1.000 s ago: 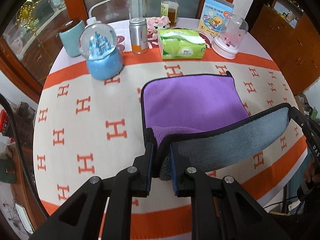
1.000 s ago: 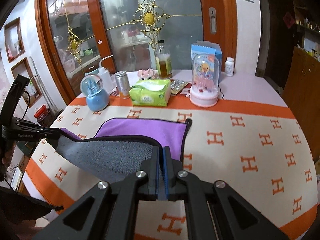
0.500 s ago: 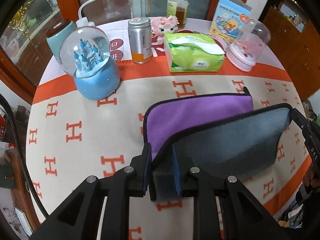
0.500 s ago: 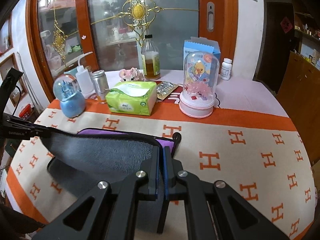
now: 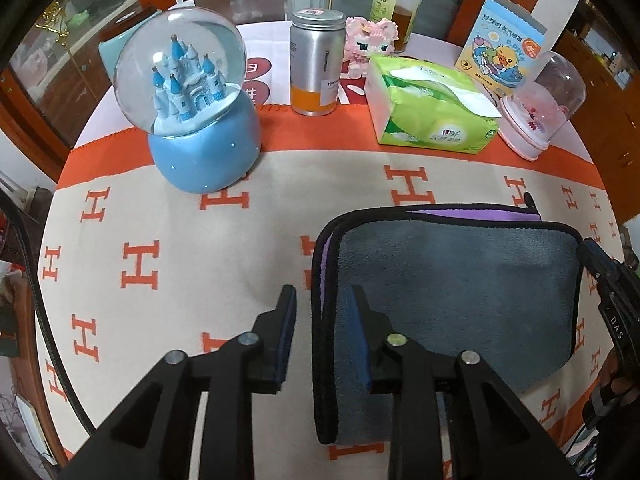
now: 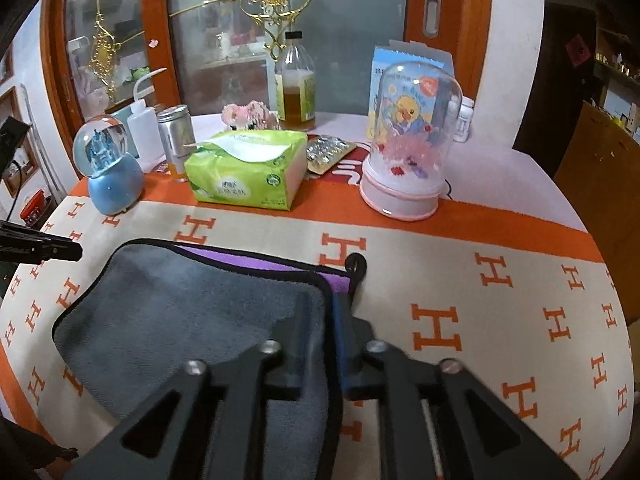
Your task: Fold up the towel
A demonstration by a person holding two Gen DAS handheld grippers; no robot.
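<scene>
The towel (image 5: 452,292) lies folded in half on the tablecloth, grey side up, with a strip of its purple side (image 5: 472,214) showing along the far edge. My left gripper (image 5: 322,300) is open, its jaws straddling the towel's left black-trimmed edge, holding nothing. In the right wrist view the towel (image 6: 180,304) lies flat and my right gripper (image 6: 322,304) is open a little, its jaws either side of the towel's right edge near the hanging loop (image 6: 356,264).
Along the far side stand a blue snow globe (image 5: 200,120), a silver can (image 5: 318,68), a green tissue pack (image 5: 432,108), a pink-based glass dome (image 5: 540,108), a bottle (image 5: 398,0) and a duck-print box (image 5: 504,48). The round table's edge (image 5: 60,380) curves close on the left.
Both grippers carried the near edge of the towel forward over the far edge, laid it down and opened. The towel now lies folded with its grey side up.
</scene>
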